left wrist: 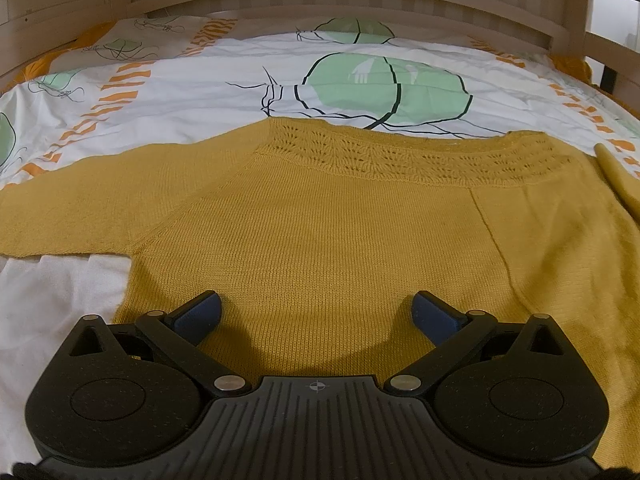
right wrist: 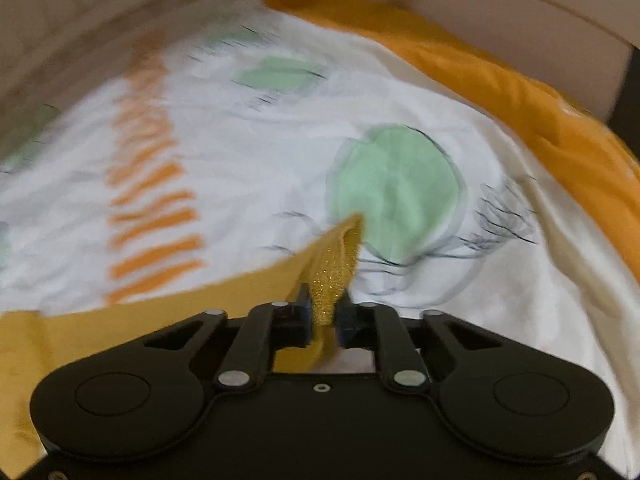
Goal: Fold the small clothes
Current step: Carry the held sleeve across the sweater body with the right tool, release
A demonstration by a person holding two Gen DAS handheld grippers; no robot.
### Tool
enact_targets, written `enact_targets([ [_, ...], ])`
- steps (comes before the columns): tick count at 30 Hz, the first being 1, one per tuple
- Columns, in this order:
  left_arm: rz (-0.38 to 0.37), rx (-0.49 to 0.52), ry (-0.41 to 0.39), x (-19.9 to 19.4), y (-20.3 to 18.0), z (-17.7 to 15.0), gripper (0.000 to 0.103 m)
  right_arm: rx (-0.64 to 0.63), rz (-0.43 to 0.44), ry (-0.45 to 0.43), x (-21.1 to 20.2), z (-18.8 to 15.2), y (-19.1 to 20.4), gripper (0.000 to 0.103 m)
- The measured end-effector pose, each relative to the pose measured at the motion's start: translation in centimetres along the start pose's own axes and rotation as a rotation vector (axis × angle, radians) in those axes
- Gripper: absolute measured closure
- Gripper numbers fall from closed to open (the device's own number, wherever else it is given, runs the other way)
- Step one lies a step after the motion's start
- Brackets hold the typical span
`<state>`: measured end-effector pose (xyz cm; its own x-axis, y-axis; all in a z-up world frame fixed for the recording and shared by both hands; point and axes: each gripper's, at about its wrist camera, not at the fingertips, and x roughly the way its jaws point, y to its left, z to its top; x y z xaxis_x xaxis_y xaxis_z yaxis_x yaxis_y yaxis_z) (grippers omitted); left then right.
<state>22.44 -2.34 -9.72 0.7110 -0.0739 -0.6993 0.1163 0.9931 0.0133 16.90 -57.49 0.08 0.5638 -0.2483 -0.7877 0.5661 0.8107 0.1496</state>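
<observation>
A small mustard-yellow knit sweater (left wrist: 320,224) lies flat on the bed, its lace-knit yoke toward the far side and one sleeve stretched out to the left. My left gripper (left wrist: 316,312) is open and empty, low over the sweater's body. My right gripper (right wrist: 325,314) is shut on a ribbed edge of the same sweater (right wrist: 334,268) and holds it lifted above the bed; the fabric trails off to the left. The right wrist view is motion-blurred. A raised fold of the sweater shows at the right edge of the left wrist view (left wrist: 618,176).
The bed carries a white sheet (left wrist: 208,92) printed with green circles, black lines and orange stripes. A wooden slatted headboard (left wrist: 340,8) runs along the far side. An orange blanket (right wrist: 520,96) lies along the bed's right edge.
</observation>
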Motion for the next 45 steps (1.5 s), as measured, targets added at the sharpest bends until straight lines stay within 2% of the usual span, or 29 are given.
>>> enact_targets([
  [7, -0.001, 0.001, 0.003, 0.1, 0.2, 0.1, 0.000, -0.039, 0.179, -0.062, -3.9, 0.1, 5.3, 0.087],
  [13, -0.008, 0.002, 0.012, 0.1, 0.3, 0.3, 0.000, -0.083, 0.371, -0.099, -7.2, -1.9, 13.4, 0.087],
  [16, -0.023, 0.005, 0.028, 0.1, 0.5, 0.6, 0.000, -0.115, 0.464, -0.093, -7.9, -3.8, 18.0, 0.087],
  [20, -0.045, 0.018, 0.052, 0.0, 0.8, 0.9, 0.000, -0.142, 0.572, -0.031, -7.2, -6.5, 24.0, 0.087],
  [28, -0.045, 0.000, 0.081, -1.1, 2.4, 1.4, 0.002, -0.225, 0.672, 0.083, -5.8, -12.1, 32.6, 0.087],
  [35, -0.031, -0.041, 0.079, -2.7, 5.2, 1.7, 0.003, -0.193, 0.719, 0.147, -5.8, -15.1, 35.4, 0.085],
  [41, -0.024, -0.066, 0.078, -3.5, 6.5, 2.5, 0.003, -0.146, 0.776, 0.156, -7.3, -15.8, 37.5, 0.076],
  [45, -0.026, -0.064, 0.065, -4.3, 6.6, 2.9, 0.003, -0.094, 0.818, 0.153, -9.1, -15.3, 38.1, 0.065],
])
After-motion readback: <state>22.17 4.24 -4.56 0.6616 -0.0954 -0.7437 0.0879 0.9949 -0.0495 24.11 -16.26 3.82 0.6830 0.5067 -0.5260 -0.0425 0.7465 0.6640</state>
